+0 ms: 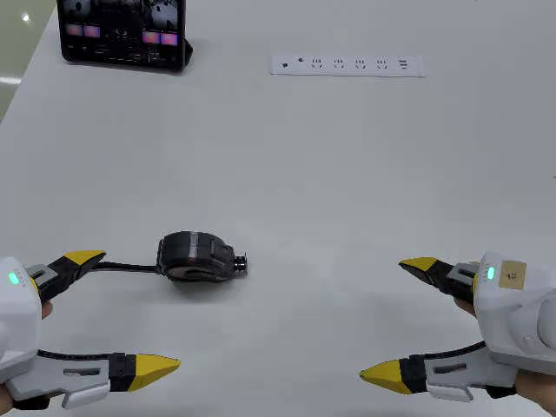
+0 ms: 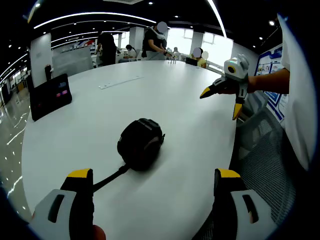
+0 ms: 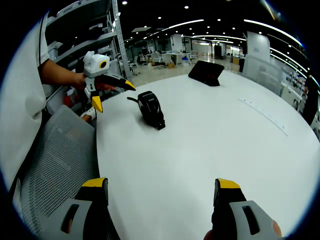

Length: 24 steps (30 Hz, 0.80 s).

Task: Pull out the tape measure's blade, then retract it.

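It was a large open-plan office hall. A long white desk [image 1: 347,174] carried a white multi-socket power strip [image 1: 347,65] at 12 o'clock. In the right gripper view, grey metal shelving racks [image 3: 95,30] rose at 11 o'clock. Curved white ceiling light strips [image 2: 90,15] ran overhead.

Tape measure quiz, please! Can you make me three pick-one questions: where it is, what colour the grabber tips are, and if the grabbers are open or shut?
1. Where is the tape measure?
A. On the table, nearer the left gripper.
B. In a box.
C. On the floor.

2. What colour are the gripper tips?
A. Red.
B. Yellow.
C. Blue.

3. How do the two grippers stand?
A. Both shut.
B. One shut on the tape measure.
C. Both open, holding nothing.

Answers:
1 A: it lies on the white top, close to the left gripper's upper tip in the head view.
2 B: all four tips are yellow.
3 C: the left gripper and the right gripper each have jaws spread wide with bare table between them.
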Available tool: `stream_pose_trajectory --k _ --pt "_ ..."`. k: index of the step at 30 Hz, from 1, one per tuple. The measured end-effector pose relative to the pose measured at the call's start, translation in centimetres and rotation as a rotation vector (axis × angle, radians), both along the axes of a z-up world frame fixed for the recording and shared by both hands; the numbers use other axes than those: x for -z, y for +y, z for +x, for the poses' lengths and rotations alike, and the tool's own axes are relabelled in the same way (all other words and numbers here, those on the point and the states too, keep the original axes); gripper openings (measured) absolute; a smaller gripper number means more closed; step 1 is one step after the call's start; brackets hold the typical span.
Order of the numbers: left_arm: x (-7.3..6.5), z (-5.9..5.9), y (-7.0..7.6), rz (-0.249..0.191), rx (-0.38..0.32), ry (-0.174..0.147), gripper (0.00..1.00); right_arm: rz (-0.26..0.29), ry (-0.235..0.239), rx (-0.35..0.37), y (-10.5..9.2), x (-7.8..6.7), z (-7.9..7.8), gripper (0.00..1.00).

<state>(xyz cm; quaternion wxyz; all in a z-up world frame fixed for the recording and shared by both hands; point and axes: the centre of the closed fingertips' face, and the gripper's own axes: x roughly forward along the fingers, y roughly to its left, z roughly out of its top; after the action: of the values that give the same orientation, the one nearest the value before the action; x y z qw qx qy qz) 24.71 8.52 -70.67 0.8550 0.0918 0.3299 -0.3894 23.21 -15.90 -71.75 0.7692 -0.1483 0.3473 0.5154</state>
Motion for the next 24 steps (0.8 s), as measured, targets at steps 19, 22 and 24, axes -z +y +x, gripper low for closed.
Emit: stream_pose_trajectory --k 19,22,24 --pt "0.03 0.30 0.03 0.010 0.005 -0.007 0.99 0.016 -0.011 0.003 0.20 -0.27 0.24 0.88" --pt "0.04 0.33 0.01 0.008 0.003 -0.007 0.99 0.014 -0.013 0.004 0.15 -0.16 0.28 0.88" --pt "0.09 0.37 0.06 0.012 0.003 -0.009 0.99 0.014 -0.009 -0.001 0.17 -0.13 0.14 0.86"
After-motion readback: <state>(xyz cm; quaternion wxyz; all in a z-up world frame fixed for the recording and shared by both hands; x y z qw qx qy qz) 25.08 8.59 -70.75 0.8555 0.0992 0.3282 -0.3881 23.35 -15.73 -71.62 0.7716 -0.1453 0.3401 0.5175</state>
